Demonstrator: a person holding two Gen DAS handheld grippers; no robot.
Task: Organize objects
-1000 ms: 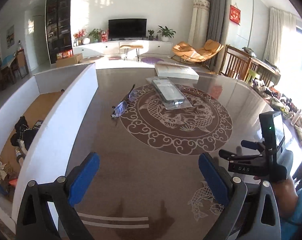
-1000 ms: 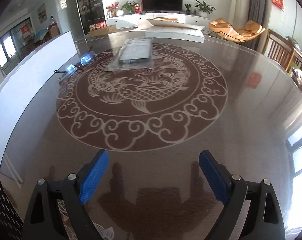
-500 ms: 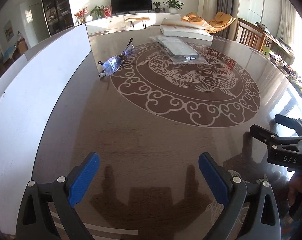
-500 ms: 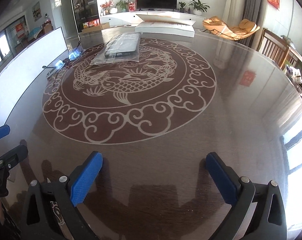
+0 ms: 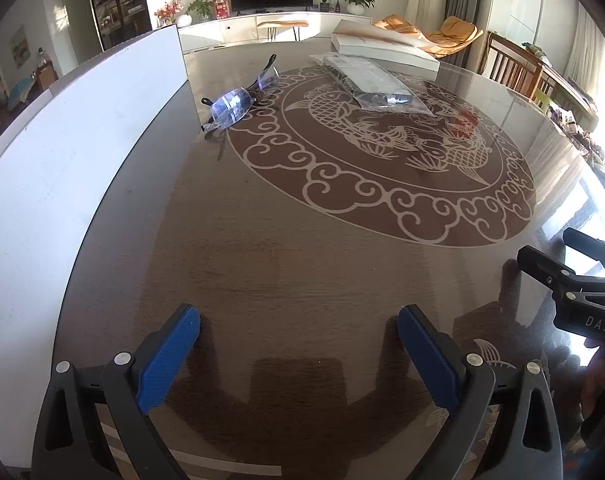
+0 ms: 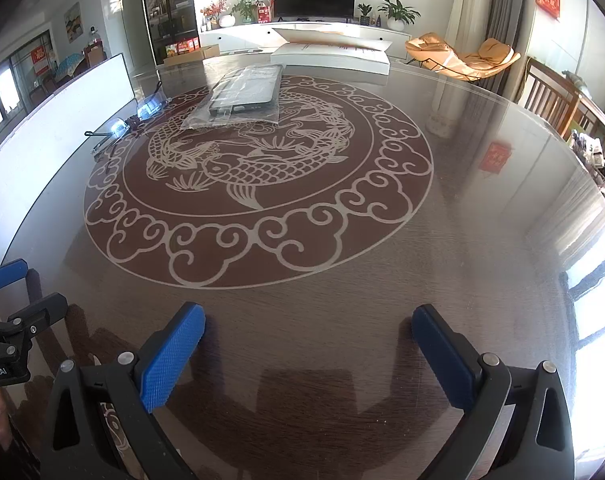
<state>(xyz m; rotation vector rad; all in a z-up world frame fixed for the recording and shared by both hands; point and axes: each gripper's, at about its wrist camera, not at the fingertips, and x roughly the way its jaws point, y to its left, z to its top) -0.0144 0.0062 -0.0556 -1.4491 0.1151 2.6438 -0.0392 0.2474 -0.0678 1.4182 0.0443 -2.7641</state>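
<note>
Glass-topped table [image 6: 462,240]: we hold both grippers wide, empty — left gripper [image 5: 298,354], right gripper [image 6: 308,352]. Approach glasses [image 5: 238,100] low, grip frame not lens.

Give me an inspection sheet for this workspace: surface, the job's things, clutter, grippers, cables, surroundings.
Surface: round dark glossy table with a pale fish-and-cloud medallion; strong glare on its right side.
Job's things: eyeglasses lying at the medallion's left edge, beside the white box wall; a dark flat item in a clear plastic bag on the far part of the medallion.
Clutter: flat white box at the far rim.
Grippers: left gripper open, nothing between its pads; right gripper open wide, empty; both low over the near table.
Cables: nothing seen.
Surroundings: living room with television, potted plants, orange lounge chair, wooden chairs at right.
</note>
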